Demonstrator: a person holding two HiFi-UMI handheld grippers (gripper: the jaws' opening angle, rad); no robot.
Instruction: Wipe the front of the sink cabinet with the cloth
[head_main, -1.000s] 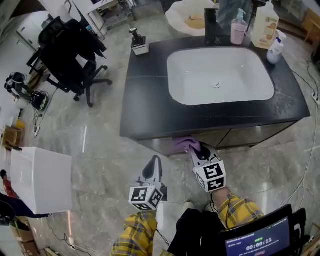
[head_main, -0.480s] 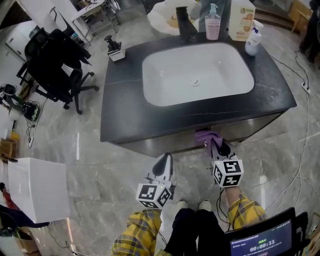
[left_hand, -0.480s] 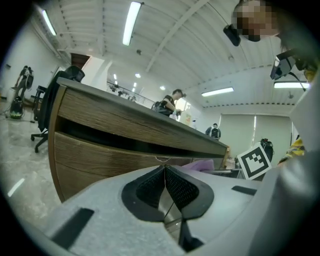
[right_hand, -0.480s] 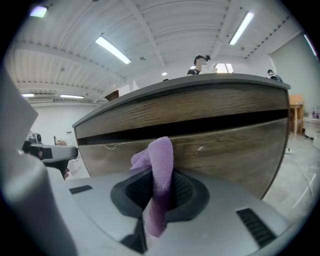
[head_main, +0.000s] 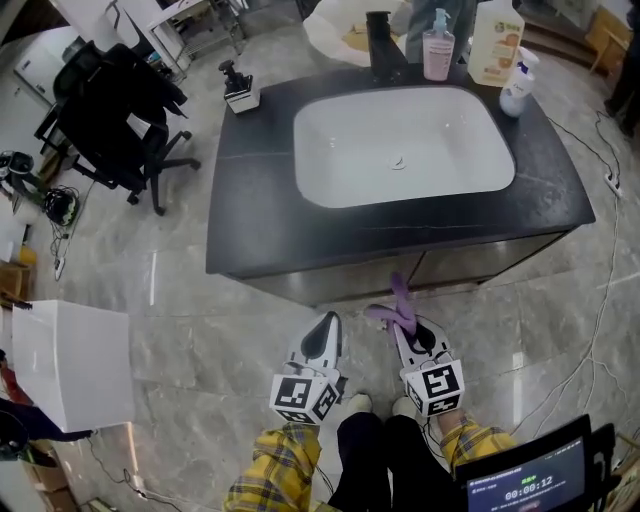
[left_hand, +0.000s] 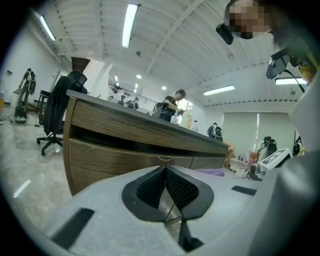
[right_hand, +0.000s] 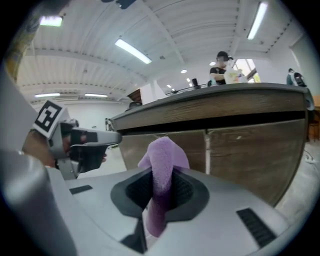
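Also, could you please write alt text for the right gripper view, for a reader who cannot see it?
The right gripper holds a purple cloth pinched upright between its jaws, facing the wooden cabinet front of the sink unit. The left gripper shows at the left edge, pointing toward the same cabinet.

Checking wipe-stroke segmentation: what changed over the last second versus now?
The right gripper slid the cloth rightward along the cabinet front, then drew back toward the person. The cloth now stands up from its jaws, seemingly off the wood. Nothing was let go: it stays clamped on the cloth. The left gripper stays shut, empty and low beside it.
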